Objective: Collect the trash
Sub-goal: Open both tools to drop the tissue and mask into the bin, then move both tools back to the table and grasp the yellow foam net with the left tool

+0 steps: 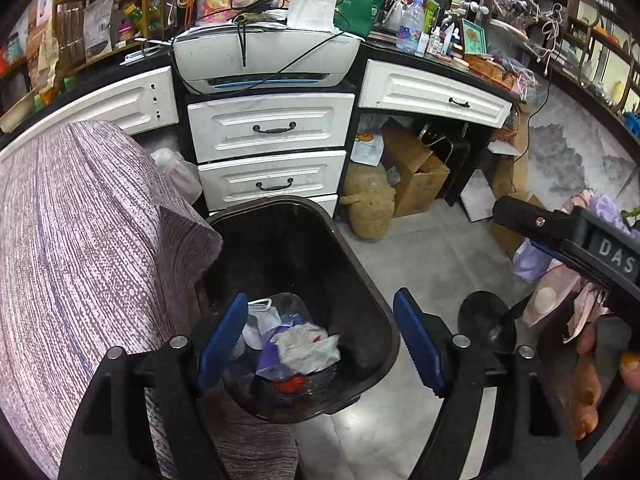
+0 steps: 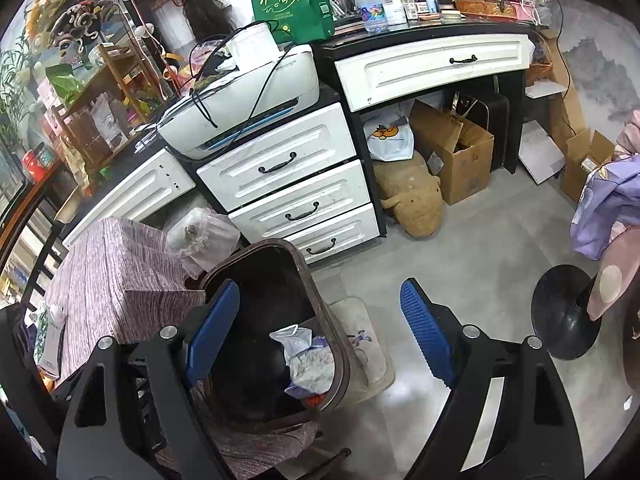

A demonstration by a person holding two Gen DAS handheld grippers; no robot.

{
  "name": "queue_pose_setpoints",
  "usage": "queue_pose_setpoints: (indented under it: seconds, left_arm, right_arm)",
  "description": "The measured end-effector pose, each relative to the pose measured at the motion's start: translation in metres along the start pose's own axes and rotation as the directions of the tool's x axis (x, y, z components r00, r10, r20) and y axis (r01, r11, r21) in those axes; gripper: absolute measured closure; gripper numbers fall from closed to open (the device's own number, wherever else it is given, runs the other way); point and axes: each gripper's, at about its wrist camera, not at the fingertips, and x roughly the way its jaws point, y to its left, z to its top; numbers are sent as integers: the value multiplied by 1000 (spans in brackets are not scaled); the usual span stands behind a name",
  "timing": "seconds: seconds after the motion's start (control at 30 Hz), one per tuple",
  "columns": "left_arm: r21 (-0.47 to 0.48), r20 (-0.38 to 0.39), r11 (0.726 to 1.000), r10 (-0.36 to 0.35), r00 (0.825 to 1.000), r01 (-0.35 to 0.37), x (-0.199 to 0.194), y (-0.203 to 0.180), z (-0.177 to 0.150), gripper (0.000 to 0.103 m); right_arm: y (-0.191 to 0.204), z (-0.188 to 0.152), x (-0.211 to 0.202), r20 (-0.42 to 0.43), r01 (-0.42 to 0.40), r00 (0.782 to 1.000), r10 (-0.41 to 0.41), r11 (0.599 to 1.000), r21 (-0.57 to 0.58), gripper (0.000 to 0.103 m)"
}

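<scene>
A dark brown trash bin (image 1: pixel 362 280) stands on the floor below my left gripper (image 1: pixel 320 296). The jaws are open and hover over the bin's mouth, with nothing between the blue pads (image 1: pixel 222 340). At the bottom of the bin lie crumpled white paper (image 1: pixel 308 346), a purple wrapper and a red scrap. My right gripper (image 2: pixel 320 284) is open and empty too, straddling the right rim of the bin (image 2: pixel 344 344). The trash (image 2: pixel 310 364) shows there against the inner wall. In the left wrist view the right gripper's black body (image 1: pixel 560 232) comes in from the right, with a hand under it.
A table under purple-white cloth (image 1: pixel 80 260) presses against the bin's left side. White drawers (image 1: pixel 272 128) with a printer (image 1: pixel 264 56) on top stand behind it. A cardboard box (image 1: pixel 416 176), a plush toy (image 1: pixel 368 204), a black stand base (image 1: pixel 486 320) and a floor mat (image 2: pixel 364 344) lie to the right.
</scene>
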Motion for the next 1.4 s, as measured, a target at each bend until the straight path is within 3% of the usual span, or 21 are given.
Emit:
queue_pose_setpoints:
  seconds: [0.13,0.27,0.43,0.73,0.97,1.1,1.33,1.4]
  left_arm:
    - [14,33,1000,0,999,0,-16,-2,2,26]
    - [45,98,999,-5,995,1,-45,-3,0,16]
    - [60,146,997,36,989,-45,-79,14,-10,10]
    - [-59,172,986,164,971,-156,-132,92,-44,6]
    - [-223,164,944,283,945,-244,-176,167,-80,6]
    - [-304,150,906,351,924,-295,-197,205,-97,6]
    - [-418,102,843,414,904,-339,-219,258,-125,6]
    - [-445,103,835,408,907,-324,-225,273,-132,6]
  right_arm:
    - [1,1,-3,1,-5,1000,5,1000,-1,21]
    - [13,0,-11,11,-35,999,35,999,-33,21]
    - [42,-5,-26,16,-100,995,103,988,-119,21]
    - [115,-35,-39,-78,-249,969,236,915,-318,19]
    - [175,-73,-44,-195,-363,932,307,807,-466,19]
    - [206,-91,-43,-257,-411,911,322,750,-518,19]
    - [242,-113,-46,-311,-461,887,340,685,-564,19]
    - [251,-119,-47,-323,-472,881,345,668,-575,19]
